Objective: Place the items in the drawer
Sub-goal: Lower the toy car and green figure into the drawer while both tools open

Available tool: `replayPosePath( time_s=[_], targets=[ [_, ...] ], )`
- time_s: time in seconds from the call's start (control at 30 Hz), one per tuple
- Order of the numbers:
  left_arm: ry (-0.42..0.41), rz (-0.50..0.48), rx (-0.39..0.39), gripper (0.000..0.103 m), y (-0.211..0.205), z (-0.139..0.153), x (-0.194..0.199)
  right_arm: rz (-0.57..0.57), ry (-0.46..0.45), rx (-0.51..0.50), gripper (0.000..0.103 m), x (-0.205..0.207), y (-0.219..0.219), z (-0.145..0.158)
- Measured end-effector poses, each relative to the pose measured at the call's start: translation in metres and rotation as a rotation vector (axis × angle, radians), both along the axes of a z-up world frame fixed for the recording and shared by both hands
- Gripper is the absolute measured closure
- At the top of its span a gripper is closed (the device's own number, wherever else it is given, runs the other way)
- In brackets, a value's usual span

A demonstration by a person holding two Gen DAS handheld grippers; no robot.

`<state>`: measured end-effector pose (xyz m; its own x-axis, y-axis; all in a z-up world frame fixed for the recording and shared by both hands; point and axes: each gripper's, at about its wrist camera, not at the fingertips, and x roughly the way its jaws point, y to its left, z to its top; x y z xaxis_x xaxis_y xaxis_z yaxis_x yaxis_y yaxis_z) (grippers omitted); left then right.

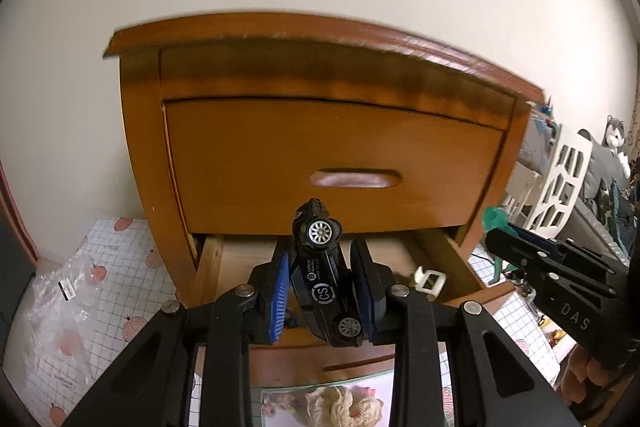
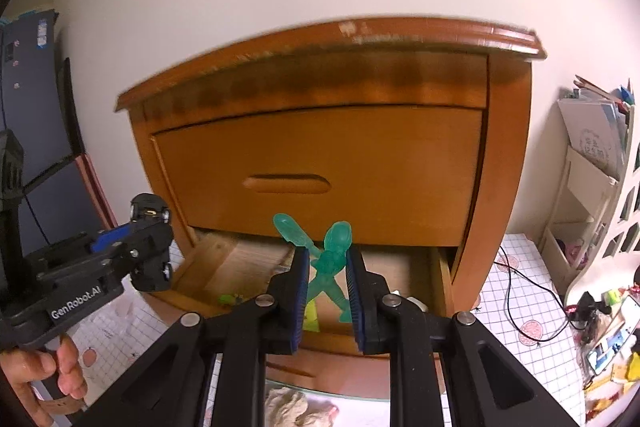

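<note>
Item, left: our left gripper (image 1: 323, 287) is clenched on a black toy car (image 1: 326, 283), nose tilted up, hanging above the open lower drawer (image 1: 460, 263). Item, right: our right gripper (image 2: 328, 287) is clamped on a green figurine (image 2: 330, 263), over the same drawer. Already inside: a small white piece (image 1: 430, 281) and something yellow-green (image 2: 230, 299). To do this well, we judge each load should go low over bare drawer floor before the grip loosens, one at a time, clear of the upper drawer front (image 1: 332, 163).

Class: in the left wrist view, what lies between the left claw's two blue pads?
A black toy car, nose up, clamped between the left claw's pads above the open lower drawer; the left wrist view shows it.
</note>
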<state>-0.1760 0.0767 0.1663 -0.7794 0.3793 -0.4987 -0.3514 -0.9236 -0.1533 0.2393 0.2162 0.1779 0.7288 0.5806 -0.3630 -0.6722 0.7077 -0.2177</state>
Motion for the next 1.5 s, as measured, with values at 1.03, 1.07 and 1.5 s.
replayPosePath(
  time_s=[1.03, 1.07, 1.5],
  targets=[
    [-0.230, 0.055, -0.083, 0.072, 0.021, -0.080, -0.080, -0.078, 0.147, -0.131, 0.082, 0.104, 0.023, -0.042],
    [-0.233, 0.055, -0.084, 0.072, 0.020, -0.081, -0.081, -0.078, 0.149, -0.136, 0.082, 0.105, 0.024, -0.043],
    [-0.247, 0.075, -0.064, 0.057, 0.017, -0.083, -0.085, -0.083, 0.164, -0.168, 0.078, 0.108, 0.029, -0.048]
  ],
)
